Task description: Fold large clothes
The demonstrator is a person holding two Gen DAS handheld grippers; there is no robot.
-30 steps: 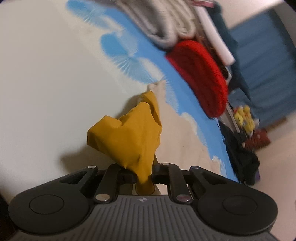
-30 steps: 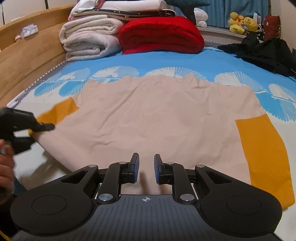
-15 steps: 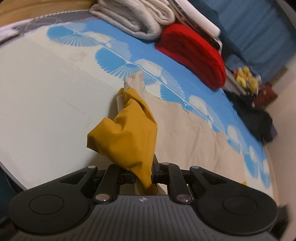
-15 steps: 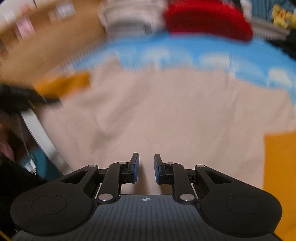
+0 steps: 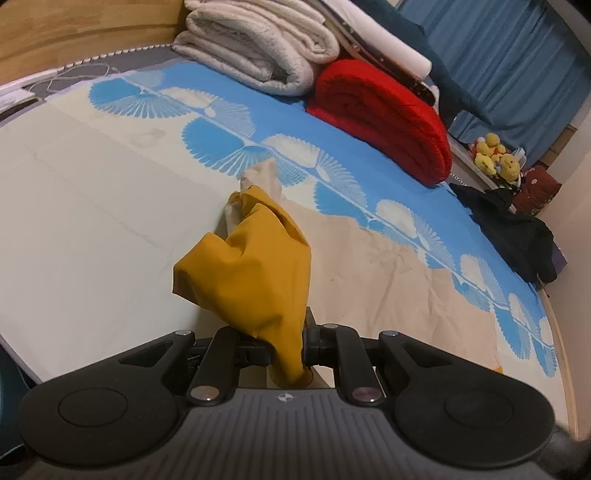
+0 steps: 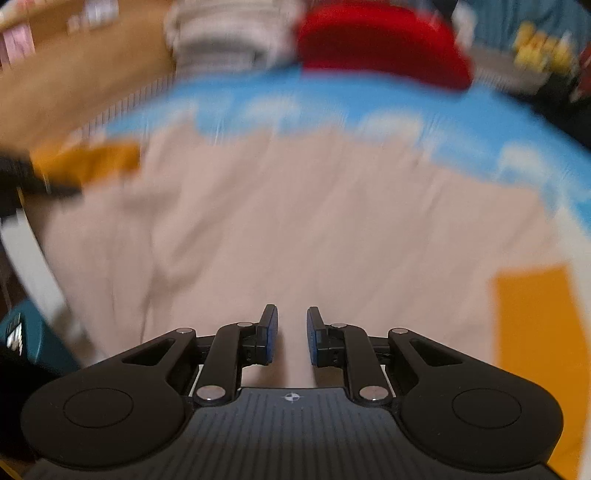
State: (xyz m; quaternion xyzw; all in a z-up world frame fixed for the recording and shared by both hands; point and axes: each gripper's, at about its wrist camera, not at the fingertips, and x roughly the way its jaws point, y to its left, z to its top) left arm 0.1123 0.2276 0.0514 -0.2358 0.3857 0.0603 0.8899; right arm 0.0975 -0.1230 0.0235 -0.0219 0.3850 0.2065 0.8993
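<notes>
A large beige garment (image 5: 388,280) with mustard sleeves lies spread on the bed. My left gripper (image 5: 286,325) is shut on the bunched left mustard sleeve (image 5: 251,280) and holds it lifted off the bedsheet (image 5: 92,221). The blurred right wrist view shows the beige garment (image 6: 295,221) flat below my right gripper (image 6: 291,321), whose jaws stand a little apart with nothing between them. The other mustard sleeve (image 6: 535,321) lies flat at the right. At the far left, the left gripper (image 6: 37,181) holds the raised sleeve (image 6: 92,162).
Folded white blankets (image 5: 258,48) and a folded red blanket (image 5: 384,114) are stacked at the head of the bed by the wooden headboard (image 5: 74,29). A black garment (image 5: 517,229) lies at the bed's far edge near yellow plush toys (image 5: 495,155).
My left gripper has risen and rolled level with the mustard sleeve still in it. The right gripper has slid sideways over the garment, and its view has gone blurred.
</notes>
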